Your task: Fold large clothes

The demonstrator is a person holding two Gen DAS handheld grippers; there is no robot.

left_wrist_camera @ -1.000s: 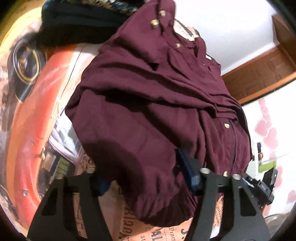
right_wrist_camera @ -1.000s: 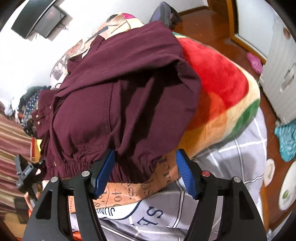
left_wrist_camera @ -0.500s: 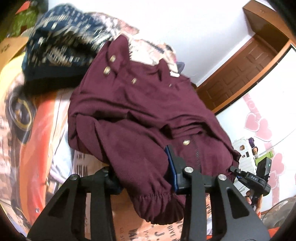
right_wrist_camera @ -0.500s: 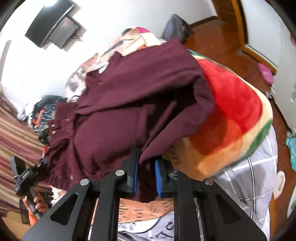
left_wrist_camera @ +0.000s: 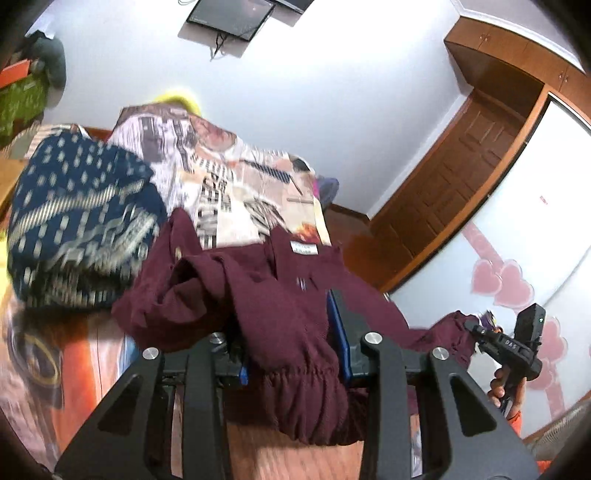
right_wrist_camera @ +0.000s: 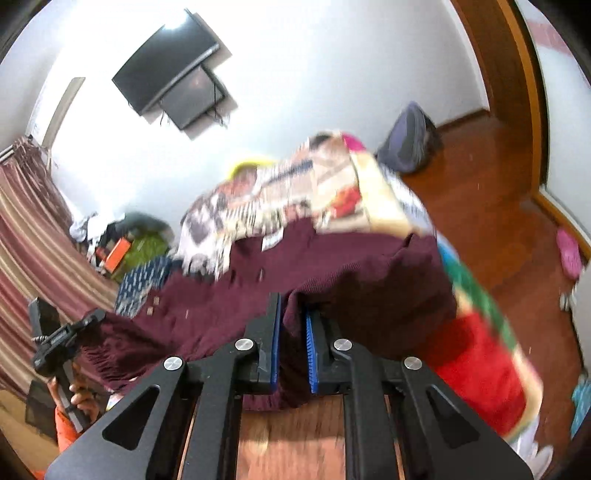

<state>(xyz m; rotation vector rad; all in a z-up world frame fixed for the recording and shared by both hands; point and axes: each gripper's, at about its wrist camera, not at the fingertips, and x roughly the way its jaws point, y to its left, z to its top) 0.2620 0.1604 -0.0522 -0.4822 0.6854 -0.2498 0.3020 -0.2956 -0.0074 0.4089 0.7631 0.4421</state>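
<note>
Two grippers, left [left_wrist_camera: 291, 354] & right [right_wrist_camera: 291, 343], are each clamped on the elastic hem of a maroon jacket [left_wrist_camera: 280, 295] on the bed [left_wrist_camera: 236, 192], collar pointing twd the wall TV [left_wrist_camera: 231, 16]. Collar label [left_wrist_camera: 304, 248] blurred, unreadable.

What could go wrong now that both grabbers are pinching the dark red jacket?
1. The left hand-held gripper pinches only the gathered hem of the maroon jacket, so the cloth may slip out.
2. The right hand-held gripper holds a thin fold; pulling unevenly could twist the fold.
3. A loose sleeve lies bunched beside the navy patterned garment and might drag it along.
</note>
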